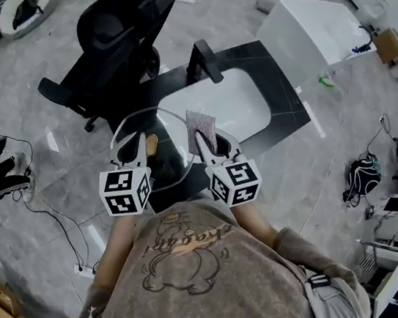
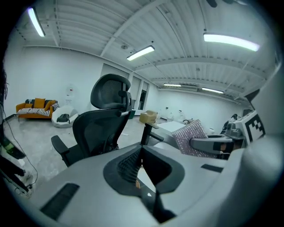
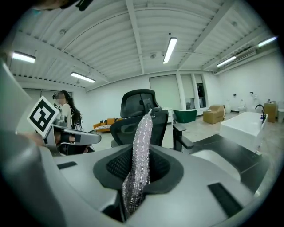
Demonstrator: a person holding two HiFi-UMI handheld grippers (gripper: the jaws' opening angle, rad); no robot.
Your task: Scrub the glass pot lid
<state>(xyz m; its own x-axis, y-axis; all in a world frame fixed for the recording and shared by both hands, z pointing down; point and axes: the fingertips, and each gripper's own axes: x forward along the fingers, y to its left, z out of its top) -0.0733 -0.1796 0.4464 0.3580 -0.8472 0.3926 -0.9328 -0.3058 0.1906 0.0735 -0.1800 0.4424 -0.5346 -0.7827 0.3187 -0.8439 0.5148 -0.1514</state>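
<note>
Above the sink (image 1: 244,103), the left gripper (image 1: 139,140) is clamped tight on the rim of the glass lid (image 1: 168,143), which lies nearly flat and reaches forward. Beside it, the right gripper (image 1: 208,144) pinches a sparkly scrub pad (image 1: 200,123) that stands lengthwise out of its jaws.

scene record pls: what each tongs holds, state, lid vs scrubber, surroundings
left tongs: shut on lid
right tongs: shut on scrubber
lid: clear glass, brown knob, held up off the counter
scrubber: silvery pad, stands up from the tongs, right of the lid
contact lid/scrubber: cannot tell
sink: white basin in black counter, beyond both tongs
chair: black, behind the counter
</note>
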